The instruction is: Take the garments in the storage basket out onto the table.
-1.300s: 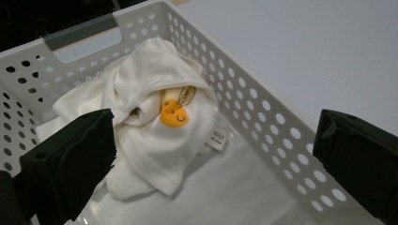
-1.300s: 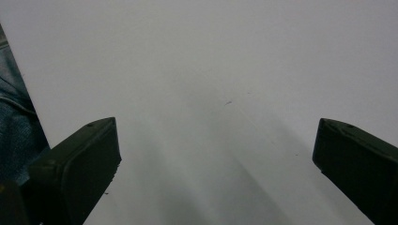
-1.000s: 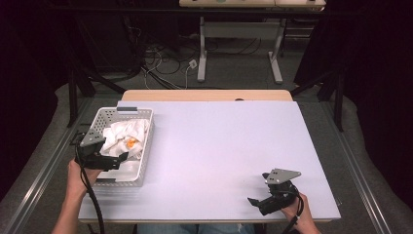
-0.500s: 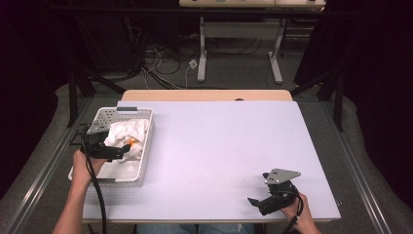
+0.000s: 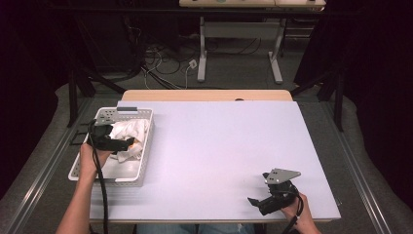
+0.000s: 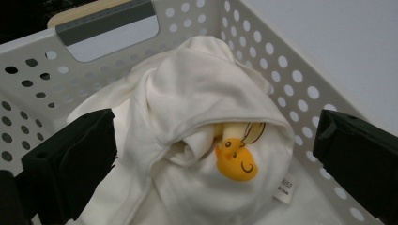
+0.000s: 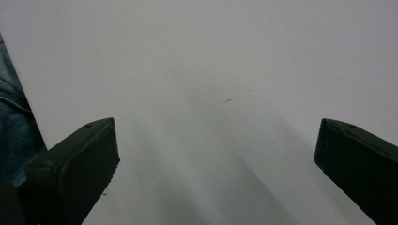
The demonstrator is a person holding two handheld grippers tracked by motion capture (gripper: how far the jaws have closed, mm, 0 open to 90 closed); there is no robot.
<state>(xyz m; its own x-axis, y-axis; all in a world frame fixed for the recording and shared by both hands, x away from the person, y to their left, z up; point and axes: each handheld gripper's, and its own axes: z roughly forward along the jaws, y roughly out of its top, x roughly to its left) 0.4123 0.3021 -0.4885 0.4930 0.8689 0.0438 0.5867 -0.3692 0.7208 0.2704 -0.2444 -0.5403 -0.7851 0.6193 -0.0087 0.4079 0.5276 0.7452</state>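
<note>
At the left side of the high view, a white perforated plastic basket (image 5: 141, 146) sits on the pale table (image 5: 219, 146), close to its left edge. Inside the basket lies a crumpled white cloth garment (image 5: 127, 134). The person's left hand (image 5: 90, 158) holds the left gripper (image 5: 130, 143) over the basket, pointing toward the right of the frame, with its tips just above the garment.

Seen from the left gripper view, the garment (image 6: 197, 117) takes up the middle of the frame, bunched against the basket wall (image 6: 291, 79) with its rows of round holes. A grey handle cut-out sits in the upper left of the frame. On the cloth, just right of centre and low in the frame, is a printed yellow-orange cartoon duck (image 6: 236, 159) with a small eye and a curved line for a wing. To its lower right hangs a small white sewn-in label (image 6: 285, 187); it carries tiny print, too small to read with certainty. The two black fingers (image 6: 70, 164) stand wide apart at the frame's lower corners, one on each side of the garment, gripping nothing.

Toward the lower right of the high view, the right gripper (image 5: 257, 201) rests low over bare table, held by the right hand (image 5: 297, 214), with a grey three-cornered plate on top. From the right gripper view, its fingers (image 7: 75, 168) are also wide apart, with plain table surface between them.
</note>
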